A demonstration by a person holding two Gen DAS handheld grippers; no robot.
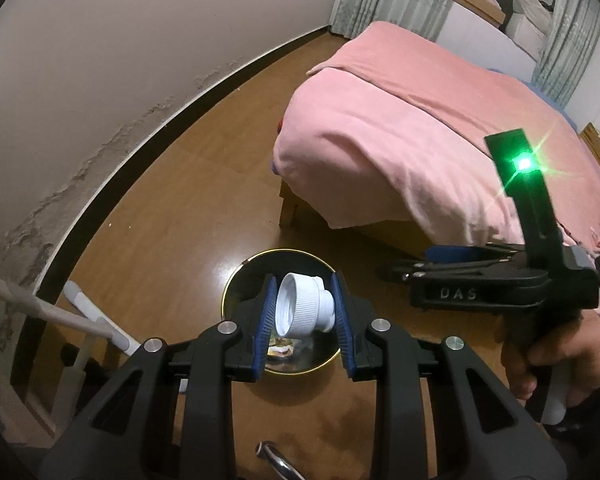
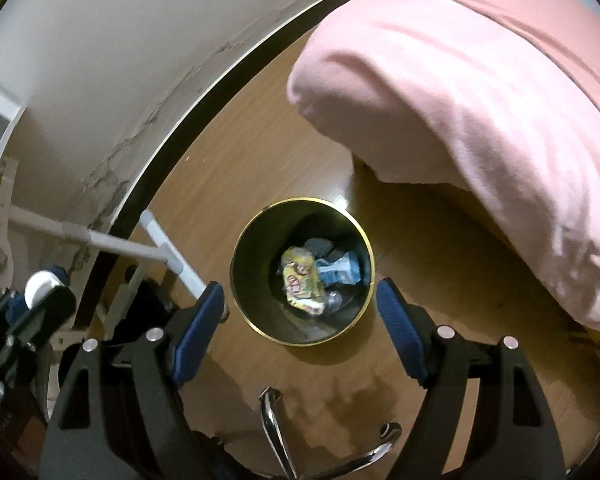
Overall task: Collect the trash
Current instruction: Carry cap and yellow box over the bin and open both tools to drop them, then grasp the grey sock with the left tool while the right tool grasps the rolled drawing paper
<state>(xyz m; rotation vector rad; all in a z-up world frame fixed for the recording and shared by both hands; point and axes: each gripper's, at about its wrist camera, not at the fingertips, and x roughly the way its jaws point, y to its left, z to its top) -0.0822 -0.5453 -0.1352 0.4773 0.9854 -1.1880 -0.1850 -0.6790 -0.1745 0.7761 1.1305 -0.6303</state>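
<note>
My left hand-held gripper clamps a white bottle cap above the black bin (wrappers inside) on the floor; my right hand-held gripper gapes empty, jaws wide.

Left black two-finger gripper with blue ribbed pads: angled steeply downward, pads pressed on either end of a white ribbed plastic screw cap, which lies sideways between them. Right black two-finger gripper with blue ribbed pads: pointed steeply downward, jaws standing wide apart, nothing between the pads. The person's bare right hand is wrapped round its handle, fingers curled.
</note>
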